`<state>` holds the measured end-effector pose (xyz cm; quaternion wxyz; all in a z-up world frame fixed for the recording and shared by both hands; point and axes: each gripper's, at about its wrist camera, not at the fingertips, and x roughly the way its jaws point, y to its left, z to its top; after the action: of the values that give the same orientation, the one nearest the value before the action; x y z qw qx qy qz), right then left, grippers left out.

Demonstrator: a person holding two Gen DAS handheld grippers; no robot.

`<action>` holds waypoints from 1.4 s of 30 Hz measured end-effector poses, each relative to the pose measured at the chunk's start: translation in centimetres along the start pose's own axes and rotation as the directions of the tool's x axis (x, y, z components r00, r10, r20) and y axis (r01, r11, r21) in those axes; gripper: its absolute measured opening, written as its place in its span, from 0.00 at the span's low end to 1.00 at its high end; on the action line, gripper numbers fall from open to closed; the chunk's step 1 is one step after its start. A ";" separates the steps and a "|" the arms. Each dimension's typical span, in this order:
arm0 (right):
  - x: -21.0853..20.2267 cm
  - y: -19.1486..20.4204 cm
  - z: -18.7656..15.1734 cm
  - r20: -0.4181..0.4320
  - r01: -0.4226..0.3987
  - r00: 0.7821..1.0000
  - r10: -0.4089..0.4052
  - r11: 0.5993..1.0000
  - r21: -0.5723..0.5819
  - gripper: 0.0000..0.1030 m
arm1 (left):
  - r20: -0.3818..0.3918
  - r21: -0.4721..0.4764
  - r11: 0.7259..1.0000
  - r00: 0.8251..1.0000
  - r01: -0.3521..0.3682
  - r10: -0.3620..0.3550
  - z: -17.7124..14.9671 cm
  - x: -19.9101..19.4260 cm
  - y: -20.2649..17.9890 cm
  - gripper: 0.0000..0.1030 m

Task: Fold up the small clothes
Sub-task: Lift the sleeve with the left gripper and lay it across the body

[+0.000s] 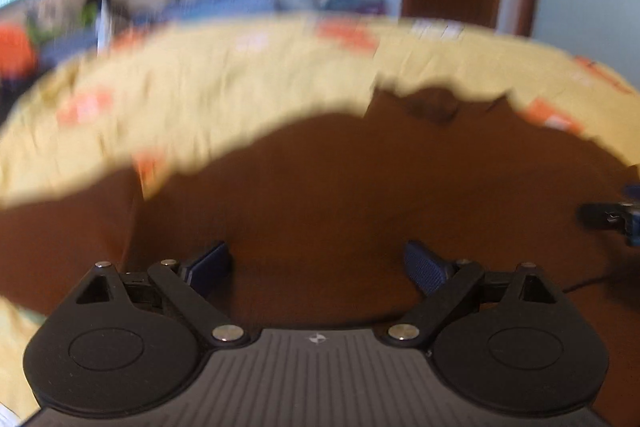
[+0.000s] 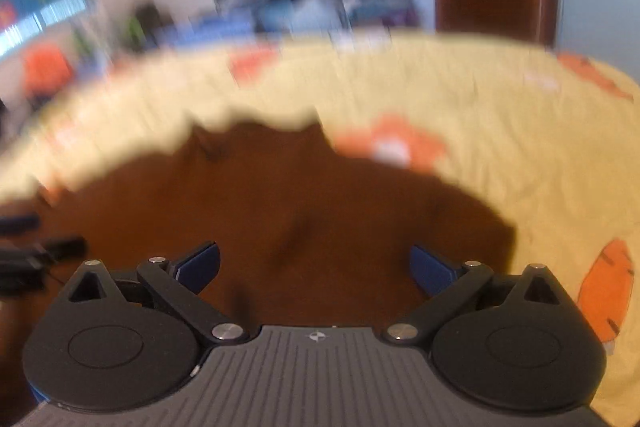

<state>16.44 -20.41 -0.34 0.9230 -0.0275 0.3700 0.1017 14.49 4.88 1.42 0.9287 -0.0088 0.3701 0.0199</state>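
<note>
With both the left gripper and right gripper spread open and empty over the brown garment, its fold on the yellow sheet could spring loose.

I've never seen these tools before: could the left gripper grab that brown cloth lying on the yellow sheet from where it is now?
Probably yes. The left gripper is open and empty, with the brown cloth lying directly ahead on the yellow patterned sheet and nothing between them.

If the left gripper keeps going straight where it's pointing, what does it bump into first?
Most likely the brown garment spread right ahead of the left gripper, whose open jaws hold nothing. The yellow bedsheet with orange prints lies farther on. The picture is blurred, so depth is a guess.
</note>
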 end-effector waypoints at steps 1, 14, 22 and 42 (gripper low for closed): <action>-0.1 0.1 -1.1 0.029 0.007 1.000 -0.006 0.999 -0.032 1.00 | 0.013 0.005 1.000 1.000 0.009 -0.009 -0.3 0.1 0.5 0.97; -0.8 -0.9 -1.6 0.064 0.002 0.998 -0.002 1.000 0.003 1.00 | 0.181 -0.186 0.983 0.983 0.011 0.023 -2.4 -6.8 9.1 0.99; -0.9 -0.7 -1.6 0.064 0.009 0.998 -0.009 1.000 0.000 1.00 | 0.082 -0.772 0.629 0.966 -0.093 0.243 -6.2 -9.3 32.3 0.99; -0.9 -0.7 -1.6 0.064 0.012 0.998 -0.012 1.000 0.002 1.00 | 0.120 -0.980 0.185 0.959 0.073 0.255 -10.3 -7.3 42.7 0.12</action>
<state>14.87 -21.45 -0.87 0.9351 -0.0259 0.3401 0.0966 0.26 47.02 -1.05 0.7457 -0.5722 0.1488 0.3073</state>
